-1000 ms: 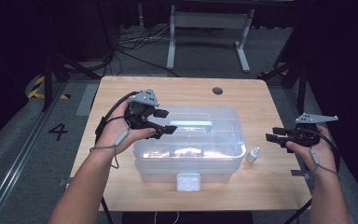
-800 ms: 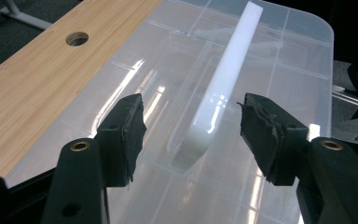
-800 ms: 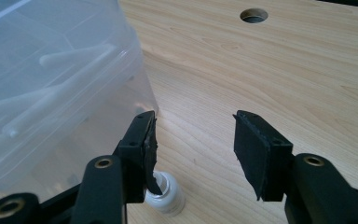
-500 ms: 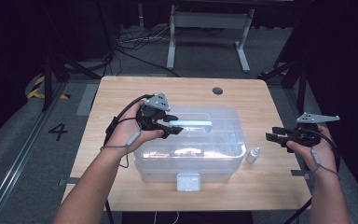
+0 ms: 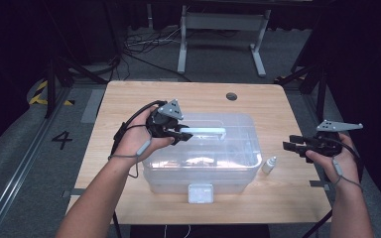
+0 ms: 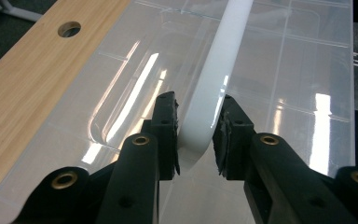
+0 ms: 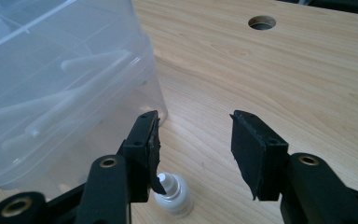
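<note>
A clear plastic box (image 5: 203, 158) with a lid stands in the middle of the wooden table (image 5: 129, 99). A white handle (image 5: 206, 131) lies along the lid's top. My left gripper (image 5: 183, 133) sits at the handle's left end. In the left gripper view the jaws of my left gripper (image 6: 196, 140) press on both sides of the white handle (image 6: 214, 84) above the lid (image 6: 298, 70). My right gripper (image 5: 288, 143) hovers open to the right of the box. Its jaws (image 7: 196, 144) are spread just above a small white bottle (image 7: 172, 193) beside the box wall (image 7: 51, 93).
The small bottle (image 5: 269, 164) stands on the table by the box's right front corner. A white latch (image 5: 200, 193) is at the box's front. A round hole (image 5: 231, 96) lies in the tabletop behind the box. Dark frames and cables surround the table.
My left gripper has moved right and forward over the lid onto the left end of the white handle. The right gripper has stayed where it was.
</note>
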